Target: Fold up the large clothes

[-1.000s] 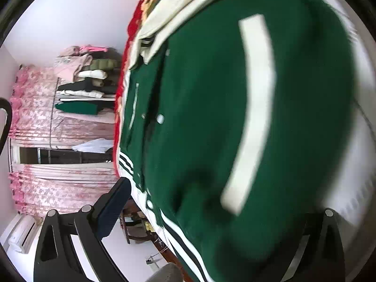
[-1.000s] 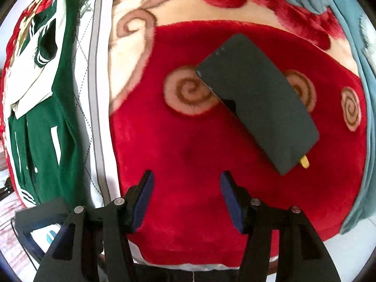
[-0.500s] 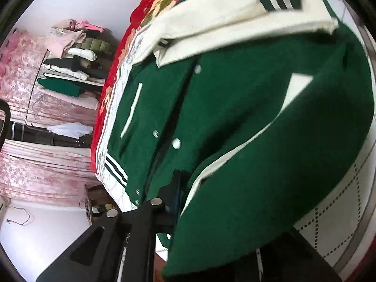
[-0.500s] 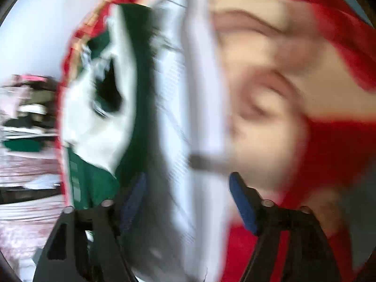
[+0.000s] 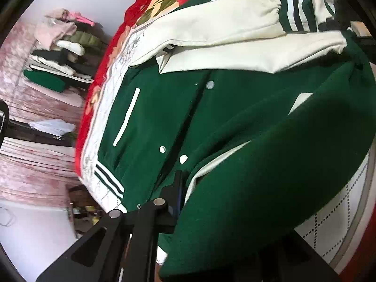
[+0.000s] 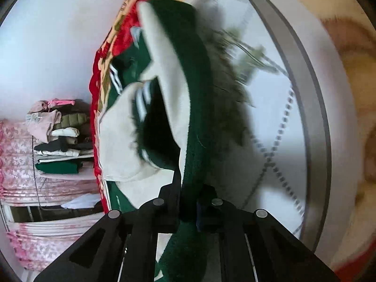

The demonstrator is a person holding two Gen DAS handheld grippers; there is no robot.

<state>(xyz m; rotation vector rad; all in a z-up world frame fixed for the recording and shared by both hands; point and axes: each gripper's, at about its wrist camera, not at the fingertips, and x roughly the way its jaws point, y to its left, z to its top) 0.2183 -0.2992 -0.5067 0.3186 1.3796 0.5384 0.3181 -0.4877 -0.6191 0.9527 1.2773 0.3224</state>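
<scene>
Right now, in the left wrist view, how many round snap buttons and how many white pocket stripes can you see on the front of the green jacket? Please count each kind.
On the green jacket:
Round snap buttons: 4 (near the cream sleeves, two lower on the placket, one small at the hem)
White pocket stripes: 2 (, partly hidden)
Total: 6
</scene>
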